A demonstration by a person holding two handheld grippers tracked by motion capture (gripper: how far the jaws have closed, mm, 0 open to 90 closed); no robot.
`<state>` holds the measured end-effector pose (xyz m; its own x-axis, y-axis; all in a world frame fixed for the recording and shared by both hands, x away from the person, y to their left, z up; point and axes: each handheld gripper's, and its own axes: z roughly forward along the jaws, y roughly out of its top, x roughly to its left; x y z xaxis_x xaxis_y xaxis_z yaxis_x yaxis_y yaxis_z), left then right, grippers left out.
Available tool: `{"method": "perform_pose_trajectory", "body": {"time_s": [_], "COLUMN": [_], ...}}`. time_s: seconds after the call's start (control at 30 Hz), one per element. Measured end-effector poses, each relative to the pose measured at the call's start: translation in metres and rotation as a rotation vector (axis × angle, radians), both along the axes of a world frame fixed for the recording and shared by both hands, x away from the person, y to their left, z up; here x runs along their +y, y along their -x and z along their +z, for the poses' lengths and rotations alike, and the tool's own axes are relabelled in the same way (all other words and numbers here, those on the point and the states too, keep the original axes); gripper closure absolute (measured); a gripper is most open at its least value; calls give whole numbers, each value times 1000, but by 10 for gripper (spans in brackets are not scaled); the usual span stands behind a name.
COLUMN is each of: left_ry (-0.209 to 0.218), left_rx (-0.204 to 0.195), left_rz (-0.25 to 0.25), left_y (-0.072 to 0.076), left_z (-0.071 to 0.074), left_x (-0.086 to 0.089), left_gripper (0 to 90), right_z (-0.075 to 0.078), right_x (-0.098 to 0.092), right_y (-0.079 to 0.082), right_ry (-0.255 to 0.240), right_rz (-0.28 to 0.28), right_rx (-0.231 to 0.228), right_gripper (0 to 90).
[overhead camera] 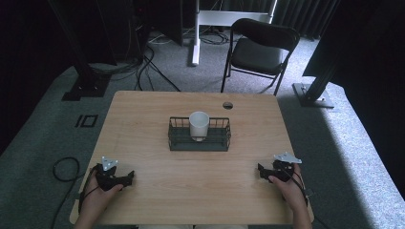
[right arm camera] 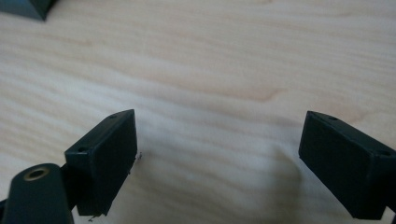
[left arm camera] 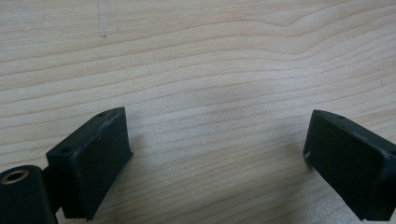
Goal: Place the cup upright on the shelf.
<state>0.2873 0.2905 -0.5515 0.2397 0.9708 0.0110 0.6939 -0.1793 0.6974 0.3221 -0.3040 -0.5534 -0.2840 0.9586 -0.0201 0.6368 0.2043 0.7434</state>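
Note:
A white cup (overhead camera: 198,125) stands upright inside a dark wire basket (overhead camera: 176,140) at the middle of the wooden table (overhead camera: 143,114). My left gripper (overhead camera: 129,178) rests on the table near its front left corner, held by a hand. Its jaws stand wide apart over bare wood, and the left gripper (left arm camera: 217,140) holds nothing. My right gripper (overhead camera: 260,170) lies near the front right corner, also in a hand. The right gripper (right arm camera: 218,140) is open too, with only wood grain between its black pads (right arm camera: 109,158).
A black folding chair (overhead camera: 258,50) stands beyond the table's far edge. A small round hole (overhead camera: 228,105) sits in the tabletop at the back right. Cables and black stand feet (overhead camera: 86,88) lie on the grey carpet to the left. A dark corner (right arm camera: 25,7) shows at upper left in the right gripper view.

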Motion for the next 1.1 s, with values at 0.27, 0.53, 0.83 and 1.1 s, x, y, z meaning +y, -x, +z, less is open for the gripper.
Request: {"method": "perform_pose_trajectory", "body": {"time_s": [0.27,0.53,0.83,1.1], "left_ry": [0,0,0,0], "left_rx": [0,0,0,0], "left_rz": [0,0,0,1], "left_y": [0,0,0,0], "left_z": [0,0,0,0], "left_x": [0,0,0,0], "left_gripper": [74,74,74,74], "right_z": [-1,-1,-2,-2], "right_x": [-8,-12,-12,-12], "right_y": [5,18,26,26], "right_ry": [-14,-25,-27,-27], "right_rz": [-33,-70,-93,-93], "right_rx": [31,38,37,37], "right_gripper": [111,111,111,111]}}
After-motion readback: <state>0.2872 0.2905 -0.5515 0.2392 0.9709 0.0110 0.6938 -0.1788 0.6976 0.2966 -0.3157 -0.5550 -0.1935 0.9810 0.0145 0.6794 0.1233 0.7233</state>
